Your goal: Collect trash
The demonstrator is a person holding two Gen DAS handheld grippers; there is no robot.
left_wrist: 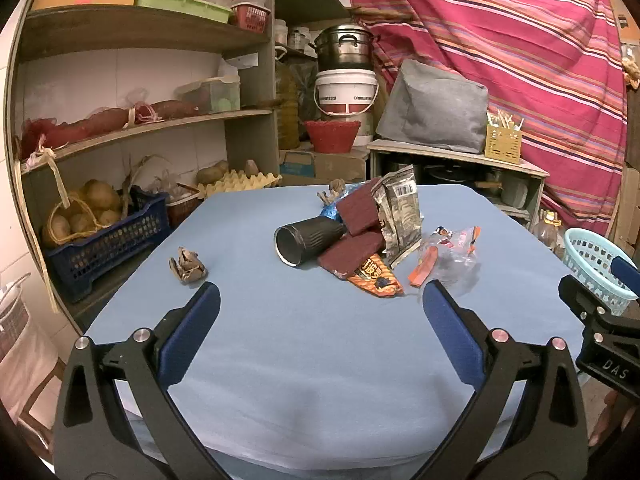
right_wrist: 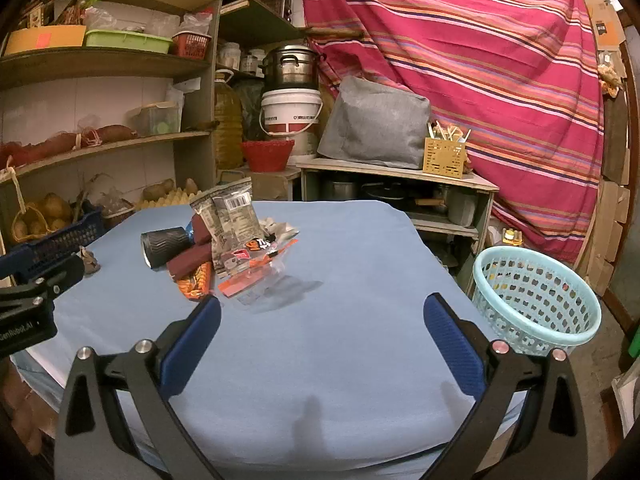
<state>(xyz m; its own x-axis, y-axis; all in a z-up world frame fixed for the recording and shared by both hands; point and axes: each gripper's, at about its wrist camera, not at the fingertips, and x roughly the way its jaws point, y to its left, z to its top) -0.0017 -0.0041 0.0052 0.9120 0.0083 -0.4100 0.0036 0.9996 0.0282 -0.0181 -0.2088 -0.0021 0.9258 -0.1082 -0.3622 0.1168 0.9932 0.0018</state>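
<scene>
A heap of trash lies mid-table on the blue cloth [left_wrist: 304, 340]: a black ribbed cup [left_wrist: 308, 240] on its side, two maroon pads [left_wrist: 352, 254], a silver foil packet [left_wrist: 400, 216], an orange wrapper [left_wrist: 374, 276] and clear plastic wrappers [left_wrist: 448, 256]. A crumpled brown scrap [left_wrist: 187, 265] lies apart to the left. My left gripper [left_wrist: 320, 296] hangs open and empty short of the heap. My right gripper [right_wrist: 322, 304] is open and empty too, with the clear wrappers [right_wrist: 256, 280] just past its left finger. A light blue basket [right_wrist: 536, 300] stands beside the table's right edge.
Shelves [left_wrist: 132, 128] with potatoes, a dark blue crate [left_wrist: 108, 240] and egg trays stand on the left. A low cabinet [right_wrist: 400, 176] with a grey bag and a yellow holder is behind the table. A striped red cloth [right_wrist: 480, 60] hangs at the back right.
</scene>
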